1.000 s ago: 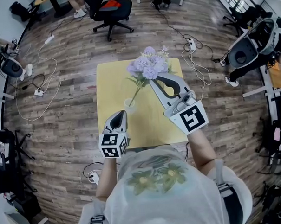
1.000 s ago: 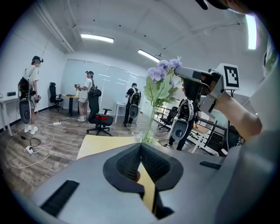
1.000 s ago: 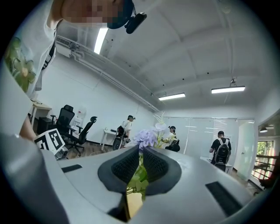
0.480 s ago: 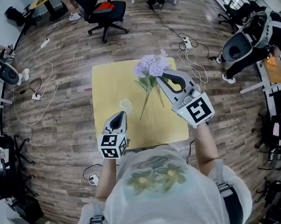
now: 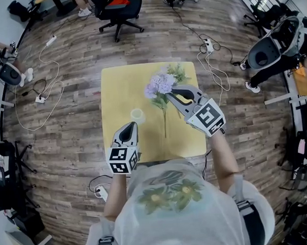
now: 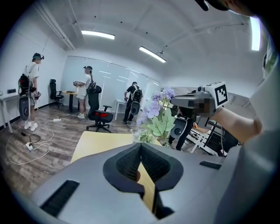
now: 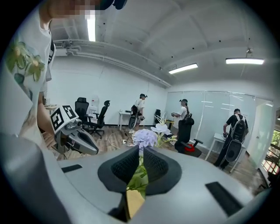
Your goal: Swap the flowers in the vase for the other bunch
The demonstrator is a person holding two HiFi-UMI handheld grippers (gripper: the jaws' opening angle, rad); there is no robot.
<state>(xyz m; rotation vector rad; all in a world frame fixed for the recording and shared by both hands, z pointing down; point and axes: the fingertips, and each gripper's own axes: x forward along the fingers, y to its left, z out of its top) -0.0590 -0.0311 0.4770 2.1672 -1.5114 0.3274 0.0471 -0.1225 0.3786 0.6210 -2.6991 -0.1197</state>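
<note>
right gripper (image 5: 170,94) pinching the stem of the purple bunch (image 5: 160,85), bunch held over the table (image 5: 116,85), heads toward the far edge, long stem trailing toward the person

vase (image 5: 137,114) looks empty, stands left of the stem, nothing holding it

left gripper (image 5: 128,127) pressed together, nothing in it, near the table's front edge just this side of the vase

other bunch (image 5: 177,71), white and green, lies at the far edge right behind the purple heads

Risks:
- the two bunches are almost touching, so setting purple down here could tangle them or push the other bunch off the far edge
- the free stem end could sweep left, clip the unsteadied vase and tip it
- the grip sits high near the heads, so the stem may swivel or slip in the pinch
- the next pick could grab both bunches if purple lands on top
</note>
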